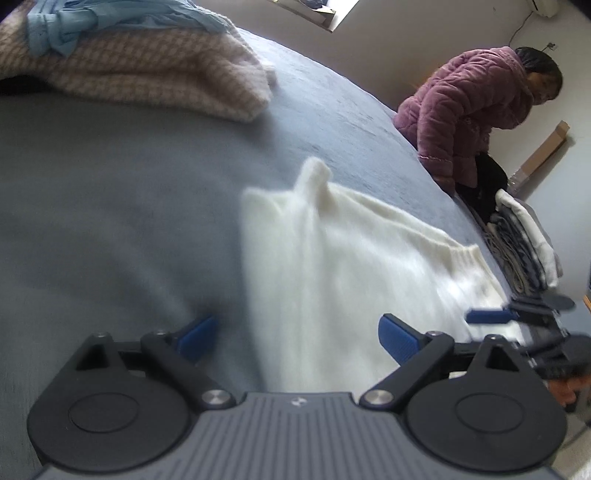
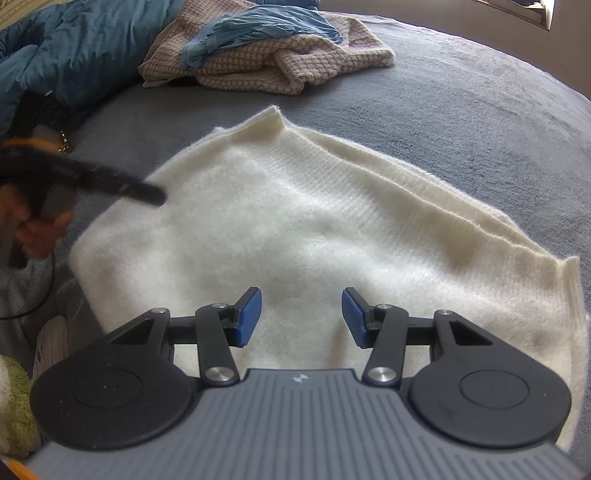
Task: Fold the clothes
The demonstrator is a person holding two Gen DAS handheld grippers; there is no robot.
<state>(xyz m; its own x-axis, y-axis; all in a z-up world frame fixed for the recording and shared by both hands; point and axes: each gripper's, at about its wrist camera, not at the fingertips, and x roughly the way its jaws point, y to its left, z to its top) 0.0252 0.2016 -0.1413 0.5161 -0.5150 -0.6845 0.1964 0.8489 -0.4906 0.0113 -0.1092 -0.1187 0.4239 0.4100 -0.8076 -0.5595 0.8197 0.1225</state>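
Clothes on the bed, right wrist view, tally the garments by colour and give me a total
White: 1, the fluffy white sweater spread flat nearest the camera.
Pink-and-cream houndstooth: 1, the knit top crumpled at the far side.
Light blue: 1, the thin garment bunched on top of the knit top.
Darker blue: 1, the padded piece at the upper left; whether it is clothing or bedding I cannot tell.
Total: 4

Blurred: sweater [image 1: 332, 266] near its left edge in the left view; left gripper [image 2: 147, 194] a dark smear in the right view, hand [image 2: 33, 229] cut by the frame; jacket [image 2: 74, 44] cropped top left; right gripper [image 1: 491, 316] soft, half cut off.
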